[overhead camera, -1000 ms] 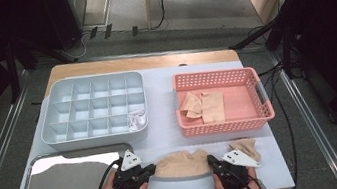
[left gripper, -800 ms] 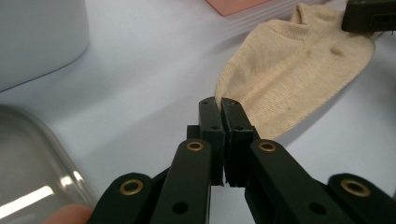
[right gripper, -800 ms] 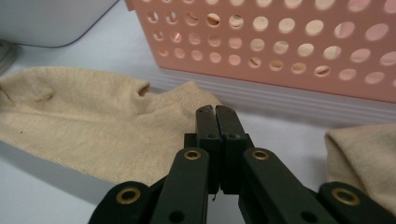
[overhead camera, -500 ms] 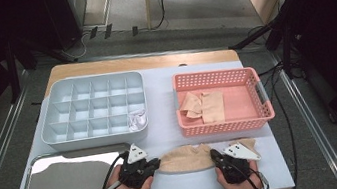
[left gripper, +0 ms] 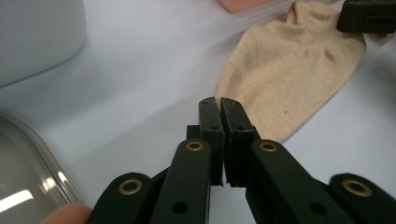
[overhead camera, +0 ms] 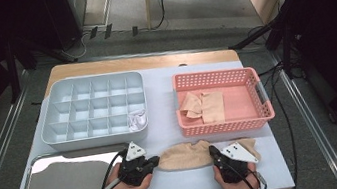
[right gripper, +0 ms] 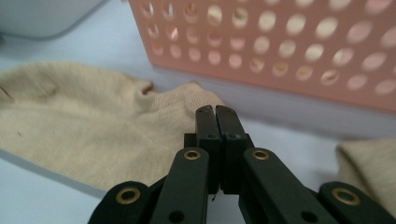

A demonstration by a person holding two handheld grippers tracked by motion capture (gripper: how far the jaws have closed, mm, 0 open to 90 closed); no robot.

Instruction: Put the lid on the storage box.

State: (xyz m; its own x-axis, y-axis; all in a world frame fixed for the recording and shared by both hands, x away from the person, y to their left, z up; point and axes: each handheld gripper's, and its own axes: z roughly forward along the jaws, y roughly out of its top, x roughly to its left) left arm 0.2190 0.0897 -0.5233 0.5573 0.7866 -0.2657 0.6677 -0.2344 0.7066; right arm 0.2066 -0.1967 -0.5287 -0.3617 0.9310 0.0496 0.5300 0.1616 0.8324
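Socks: table 2, pink basket (overhead camera: 263,91) maybe 2 | hand-held grippers: 2, both closed, empty

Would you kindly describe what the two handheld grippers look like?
Both the left gripper and the right gripper are black, with paired flat jaws on linkage arms set with brass-coloured rivets. Each carries a grey three-cornered plate on top and trails a black cable.

On the table (overhead camera: 169,109), the divided tray (overhead camera: 93,111) sits left and the basket (overhead camera: 223,99) right — socks (overhead camera: 204,107) lie in the basket. Nearer the person, one sock (overhead camera: 185,155) lies between the two grippers — a metal tray (overhead camera: 64,186) sits at the near left.
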